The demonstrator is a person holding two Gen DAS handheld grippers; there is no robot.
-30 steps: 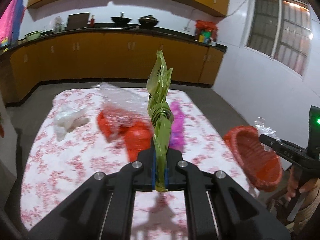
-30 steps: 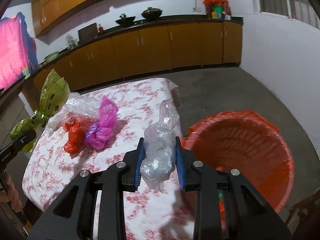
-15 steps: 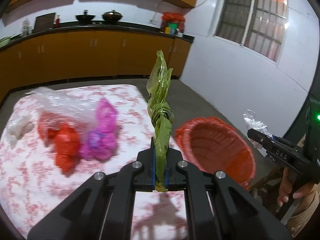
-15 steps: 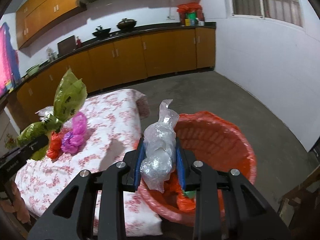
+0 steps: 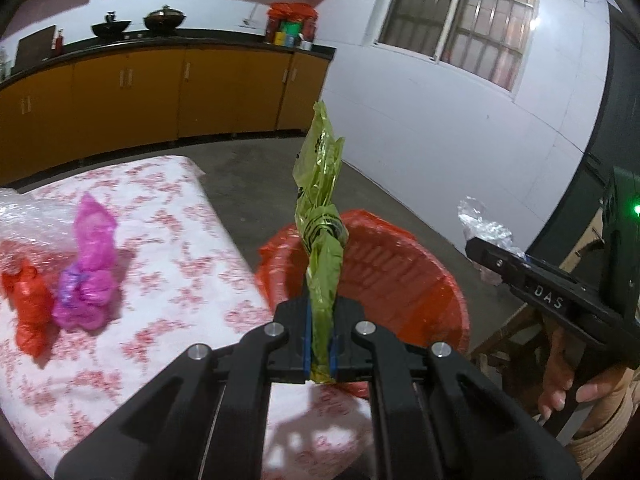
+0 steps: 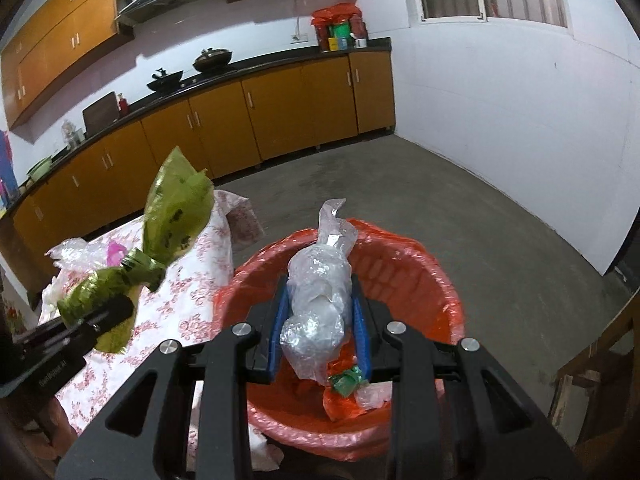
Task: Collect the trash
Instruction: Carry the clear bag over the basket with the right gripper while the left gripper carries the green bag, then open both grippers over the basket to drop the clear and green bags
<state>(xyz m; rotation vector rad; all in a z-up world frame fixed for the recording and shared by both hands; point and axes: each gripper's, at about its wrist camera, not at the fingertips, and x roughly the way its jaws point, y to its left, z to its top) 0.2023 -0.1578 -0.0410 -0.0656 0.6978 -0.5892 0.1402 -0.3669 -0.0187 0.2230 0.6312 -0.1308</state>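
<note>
My left gripper [image 5: 320,354] pinches the green bag [image 5: 320,264] by its twisted tail, jaws nearly together; the bag stands up ahead of the fingers, just short of the red bin [image 5: 400,276]; it looks light, soft and slick, so I judge the knot the surest hold. My right gripper [image 6: 320,328] squeezes a clear bag [image 6: 318,300] around its middle, jaws part-spread, directly over the bin; it seems featherweight, crumply, harmless to drop.
</note>
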